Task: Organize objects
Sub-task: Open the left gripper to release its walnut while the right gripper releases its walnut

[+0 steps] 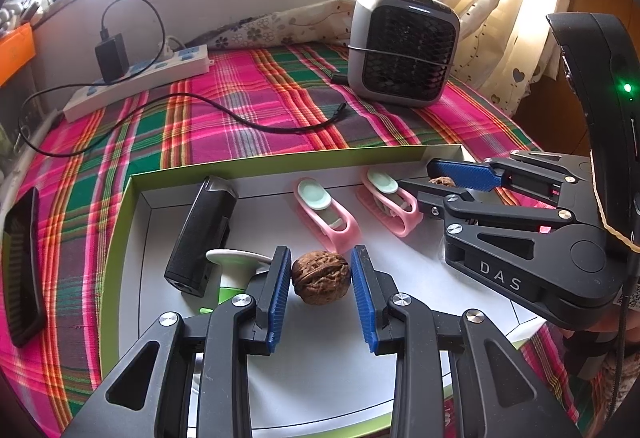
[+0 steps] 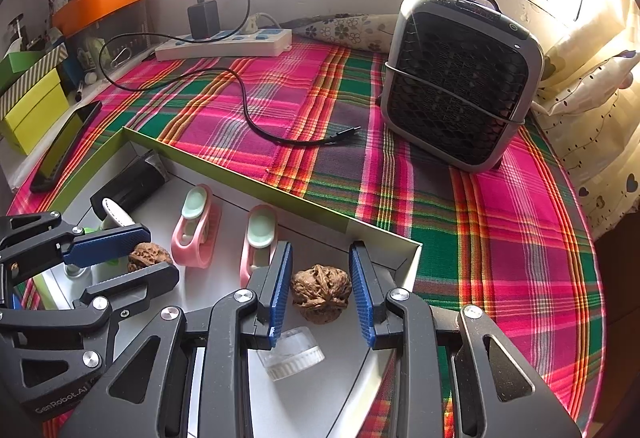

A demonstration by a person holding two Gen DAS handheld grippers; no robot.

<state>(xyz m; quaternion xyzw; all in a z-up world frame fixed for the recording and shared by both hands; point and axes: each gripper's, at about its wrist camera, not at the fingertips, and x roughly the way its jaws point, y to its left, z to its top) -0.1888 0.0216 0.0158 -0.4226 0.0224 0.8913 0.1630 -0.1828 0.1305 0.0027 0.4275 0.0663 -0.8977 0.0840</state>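
I hold two grippers tilted down over a shallow green-edged tray point(image 1: 132, 198) on a plaid cloth. My left gripper point(image 1: 321, 274) has a walnut point(image 1: 320, 278) between its blue pads at centre frame; the right pad meets the shell, but a sliver of gap shows at the left pad, so I cannot tell whether the grip is firm. My right gripper point(image 2: 320, 278) brackets a second walnut point(image 2: 321, 293) near the tray's right corner, its pads just clear of the shell, so released. Each nut sits dead ahead, long axis crosswise. Two pink clips point(image 1: 328, 214) lie beyond, toward the upper frame.
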